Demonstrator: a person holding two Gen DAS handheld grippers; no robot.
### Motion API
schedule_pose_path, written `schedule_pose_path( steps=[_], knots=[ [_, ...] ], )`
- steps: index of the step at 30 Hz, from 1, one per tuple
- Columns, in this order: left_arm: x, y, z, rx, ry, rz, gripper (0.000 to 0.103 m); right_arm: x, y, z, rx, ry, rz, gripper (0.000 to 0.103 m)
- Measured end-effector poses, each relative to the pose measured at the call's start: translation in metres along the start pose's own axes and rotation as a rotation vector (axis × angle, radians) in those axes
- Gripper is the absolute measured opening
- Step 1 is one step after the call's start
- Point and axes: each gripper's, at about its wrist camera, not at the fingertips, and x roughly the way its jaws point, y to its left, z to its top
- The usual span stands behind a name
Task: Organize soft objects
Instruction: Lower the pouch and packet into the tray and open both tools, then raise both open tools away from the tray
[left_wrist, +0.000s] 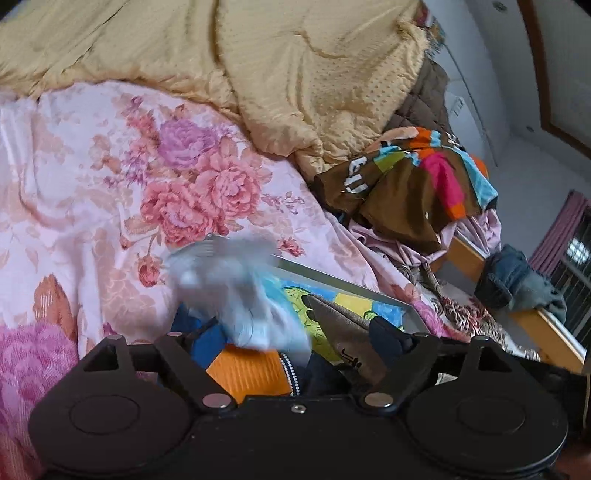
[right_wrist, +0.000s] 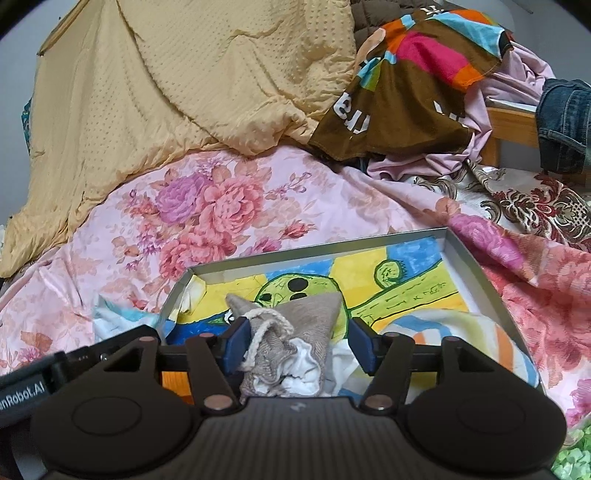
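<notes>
- On the bed, a shallow grey tray (right_wrist: 476, 258) lined with a green-and-yellow drawing rested on the pink floral quilt (right_wrist: 207, 206).
- Right gripper (right_wrist: 297, 345): jaws partly apart, blue pads on either side of a beige drawstring pouch (right_wrist: 291, 325) lying in the tray; whether the pads pressed on it could not be told.
- Left gripper (left_wrist: 291, 332): jaws wide apart, gripping nothing. A blurred pale blue cloth (left_wrist: 240, 295) showed between and above them, over the tray's near edge.
- A striped white cloth (right_wrist: 472, 332) lay in the tray beside the pouch.
- A yellow blanket (right_wrist: 177, 81) and a brown multicoloured garment (right_wrist: 406, 85) were heaped well beyond the tray.
</notes>
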Motion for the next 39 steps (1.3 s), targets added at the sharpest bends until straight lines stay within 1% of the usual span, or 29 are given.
schedule_pose_path(
  steps=[4,6,11,13,15,19,22,24,28,34,39],
  knots=[
    [0.000,-0.005,-0.002,0.019,0.013,-0.028,0.085,-0.006,-0.004,0.000,0.001,-0.004,0.000,0.067],
    [0.001,-0.007,-0.003,0.025,0.020,-0.031,0.085,-0.009,-0.005,0.000,-0.001,-0.005,-0.001,0.068],
    [-0.001,-0.011,-0.005,0.022,0.032,-0.033,0.085,-0.023,-0.012,0.004,0.009,-0.020,0.018,0.074],
    [-0.004,-0.014,-0.005,0.029,0.028,-0.027,0.087,-0.032,-0.014,0.006,0.010,-0.033,0.021,0.077],
    [-0.009,-0.016,-0.005,0.037,0.019,-0.018,0.093,-0.040,-0.017,0.008,0.010,-0.044,0.024,0.079],
    [-0.023,-0.025,-0.003,0.056,0.008,-0.005,0.095,-0.062,-0.022,0.011,0.011,-0.071,0.033,0.084],
    [-0.036,-0.032,-0.002,0.079,0.002,0.011,0.095,-0.082,-0.027,0.011,0.014,-0.094,0.038,0.089],
    [-0.045,-0.037,-0.003,0.091,0.000,0.028,0.101,-0.095,-0.030,0.010,0.015,-0.103,0.047,0.092],
    [-0.068,-0.048,-0.003,0.102,-0.004,0.050,0.102,-0.125,-0.033,0.003,0.002,-0.125,0.062,0.098],
    [-0.107,-0.069,-0.008,0.107,-0.011,0.068,0.102,-0.171,-0.032,-0.011,-0.033,-0.159,0.086,0.103],
    [-0.143,-0.090,-0.021,0.151,-0.023,0.078,0.102,-0.204,-0.033,-0.026,-0.051,-0.173,0.093,0.103]
  ],
)
